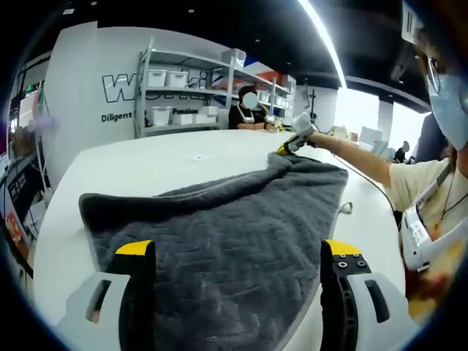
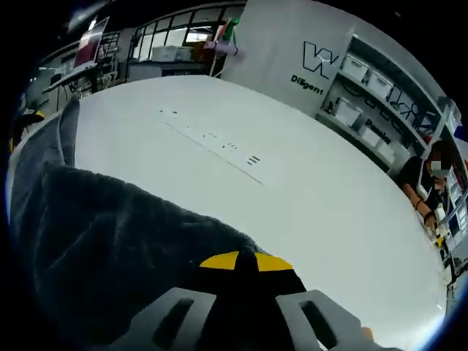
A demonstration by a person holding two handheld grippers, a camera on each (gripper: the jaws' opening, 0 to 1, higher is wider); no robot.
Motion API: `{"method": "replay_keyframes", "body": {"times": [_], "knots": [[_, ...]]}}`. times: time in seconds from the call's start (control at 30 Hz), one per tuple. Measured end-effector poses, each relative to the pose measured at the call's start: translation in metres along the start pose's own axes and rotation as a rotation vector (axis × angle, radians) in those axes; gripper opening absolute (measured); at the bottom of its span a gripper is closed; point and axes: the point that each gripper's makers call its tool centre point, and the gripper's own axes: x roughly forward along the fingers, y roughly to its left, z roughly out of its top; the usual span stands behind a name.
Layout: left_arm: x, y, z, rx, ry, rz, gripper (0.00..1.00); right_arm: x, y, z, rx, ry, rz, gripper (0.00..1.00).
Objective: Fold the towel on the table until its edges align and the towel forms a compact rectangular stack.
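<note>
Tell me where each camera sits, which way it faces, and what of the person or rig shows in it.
Left gripper view: rides the left gripper, jaws wide apart, looking across the grey towel on the white table; the person's arm and right gripper at the towel's far corner.
Right gripper view: rides the right gripper, jaws shut on the towel, facing over the table toward shelves.
Shared: towel, table, shelves.
</note>
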Motion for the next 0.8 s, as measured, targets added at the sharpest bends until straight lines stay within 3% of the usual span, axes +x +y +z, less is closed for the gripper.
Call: {"method": "replay_keyframes", "body": {"times": [0.23,0.5,0.8], "knots": [[0.001,-0.001,-0.001,-0.002,0.003,0.000,0.92,-0.017,0.006,0.005,-0.025,-0.049,0.000,0.00],[0.001,-0.001,-0.002,-0.004,0.009,-0.001,0.91,-0.060,0.022,0.020,-0.089,-0.175,0.001,0.00],[0.000,0.001,0.000,-0.005,0.005,0.000,0.91,-0.147,0.051,0.023,-0.179,-0.349,0.014,0.00]]}}
